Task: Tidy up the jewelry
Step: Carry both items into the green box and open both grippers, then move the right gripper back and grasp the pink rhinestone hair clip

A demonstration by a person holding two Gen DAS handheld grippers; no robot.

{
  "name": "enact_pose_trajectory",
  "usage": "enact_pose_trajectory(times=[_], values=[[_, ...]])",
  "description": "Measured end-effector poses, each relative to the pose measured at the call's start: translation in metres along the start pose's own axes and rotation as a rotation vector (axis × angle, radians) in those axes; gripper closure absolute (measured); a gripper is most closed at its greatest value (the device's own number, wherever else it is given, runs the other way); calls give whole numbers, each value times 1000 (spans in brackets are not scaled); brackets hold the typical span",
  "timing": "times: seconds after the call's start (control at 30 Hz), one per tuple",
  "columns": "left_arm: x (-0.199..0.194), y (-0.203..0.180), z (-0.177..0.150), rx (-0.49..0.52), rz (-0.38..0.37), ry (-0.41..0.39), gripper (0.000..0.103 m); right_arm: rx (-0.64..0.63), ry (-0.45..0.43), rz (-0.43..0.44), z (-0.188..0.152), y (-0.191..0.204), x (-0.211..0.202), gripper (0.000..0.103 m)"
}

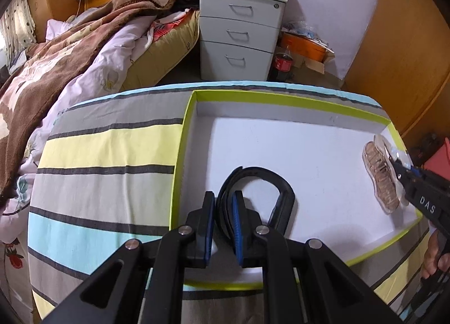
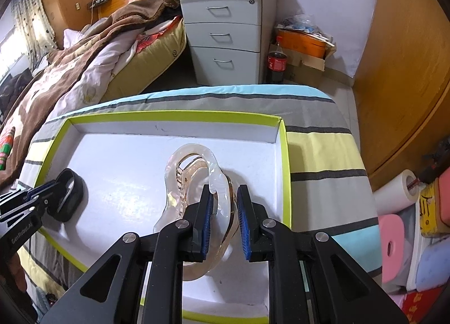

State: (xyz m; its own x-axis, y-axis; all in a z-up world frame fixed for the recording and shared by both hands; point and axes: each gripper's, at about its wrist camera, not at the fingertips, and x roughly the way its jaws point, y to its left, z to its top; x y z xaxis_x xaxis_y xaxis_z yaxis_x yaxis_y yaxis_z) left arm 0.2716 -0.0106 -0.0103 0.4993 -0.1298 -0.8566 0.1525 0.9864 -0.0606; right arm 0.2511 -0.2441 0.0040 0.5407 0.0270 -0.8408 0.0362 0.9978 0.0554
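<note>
- Two grippers work inside one shallow white tray with a lime-green rim, set on a striped cloth.
- Left gripper: fingers pressed against both sides of a black band, which rests on the tray floor near its left wall.
- Right gripper: fingers straddle a translucent amber hair claw; the left pad touches it, while a gap remains at the right pad.
- Claw lies near the tray's right wall, well apart from the band.

In the left wrist view, the tray sits right of centre on the tabletop; inside, band lower centre, hair claw far right.
</note>
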Motion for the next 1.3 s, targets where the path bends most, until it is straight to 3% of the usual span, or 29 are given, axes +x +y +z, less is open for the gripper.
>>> enact_pose_trajectory(times=[0.13,0.27,0.43,0.77,0.97,1.13,1.2,1.3], values=[[-4,0,-4,0,-4,8,89,-9,-5,-23,-1,-1,-2,82],[-8,0,-12,1,1,7,89,-14,-9,-32,-2,-1,-4,73],[-13,0,-21,-17,2,8,89,-34,-33,-13,-6,2,-11,70],[-20,1,-33,-43,1,13,88,-69,-74,11,-8,9,-21,54],[-25,0,-30,-58,-29,-5,58,-64,-104,27,-9,10,-31,53],[-31,-1,-31,-62,-40,-13,53,-59,-124,38,-13,10,-41,52],[-38,-1,-32,-59,-45,-34,43,-51,-133,42,-15,10,-47,52],[-50,2,-34,-72,-54,-66,40,-42,-152,60,-21,10,-58,52]])
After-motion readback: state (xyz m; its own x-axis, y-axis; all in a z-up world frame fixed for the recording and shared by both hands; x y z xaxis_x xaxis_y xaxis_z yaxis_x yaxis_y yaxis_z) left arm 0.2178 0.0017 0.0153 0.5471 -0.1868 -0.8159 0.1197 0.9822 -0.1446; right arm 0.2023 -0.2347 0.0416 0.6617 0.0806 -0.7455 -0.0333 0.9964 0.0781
